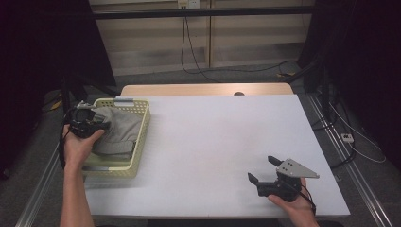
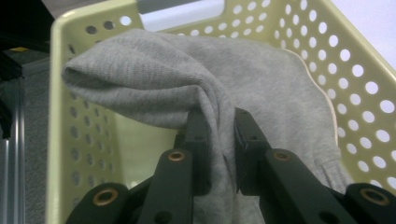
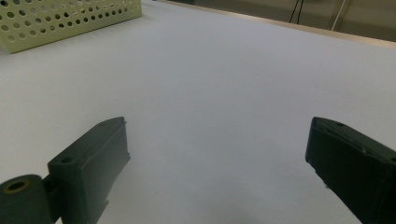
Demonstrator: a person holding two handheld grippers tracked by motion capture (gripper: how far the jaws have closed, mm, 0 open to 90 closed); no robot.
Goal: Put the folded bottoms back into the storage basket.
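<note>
Grey garment (image 2: 261, 88) in the basket (image 2: 359, 70), pinched by left gripper (image 2: 217, 140).

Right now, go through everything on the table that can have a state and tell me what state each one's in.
Left hand-held gripper: shut on a fold of the grey garment, over the basket.
Right hand-held gripper: open, nothing between its jaws, above bare table.
Grey garment: bunched in the basket, one fold pinched.
Basket: upright at the table's left edge, holding the garment.
Table: white top.
</note>
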